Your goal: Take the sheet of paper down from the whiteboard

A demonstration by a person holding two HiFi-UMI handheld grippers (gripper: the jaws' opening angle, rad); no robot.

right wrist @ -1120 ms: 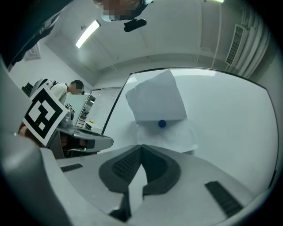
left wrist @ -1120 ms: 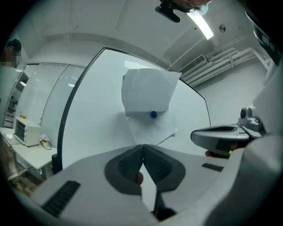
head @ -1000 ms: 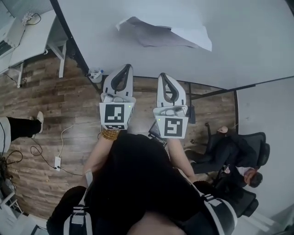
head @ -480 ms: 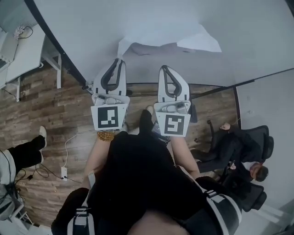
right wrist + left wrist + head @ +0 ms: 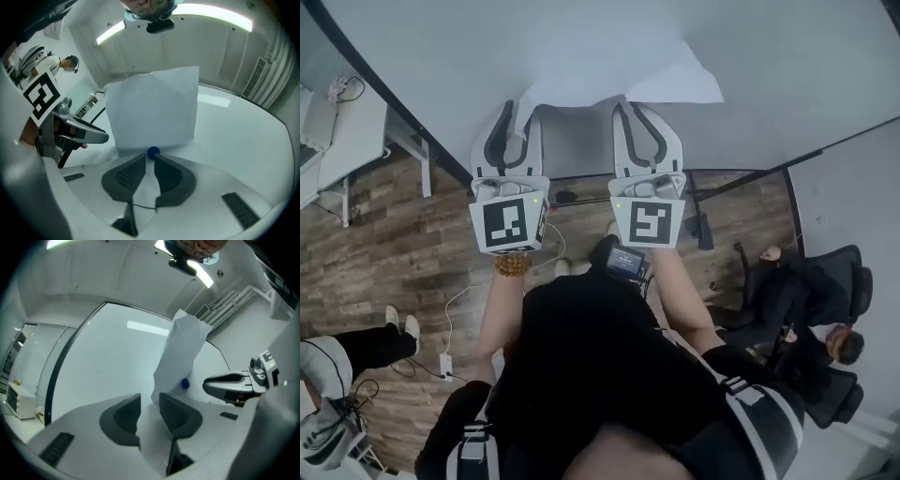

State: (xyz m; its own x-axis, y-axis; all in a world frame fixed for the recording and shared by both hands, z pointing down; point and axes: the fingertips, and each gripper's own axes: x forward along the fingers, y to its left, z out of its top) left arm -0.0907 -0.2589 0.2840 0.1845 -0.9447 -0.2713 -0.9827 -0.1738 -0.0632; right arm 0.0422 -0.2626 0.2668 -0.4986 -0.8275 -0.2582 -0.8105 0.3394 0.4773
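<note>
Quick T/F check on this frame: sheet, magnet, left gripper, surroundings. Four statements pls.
1. A blue magnet sits at an edge of the sheet. True.
2. The left gripper is shut with nothing between its jaws. False: the jaws stand apart, having just been opening, with the sheet between them.
3. The floor is grey carpet. False: it is wood planks.
4. A person sits in a black chair at the head view's right. True.
</note>
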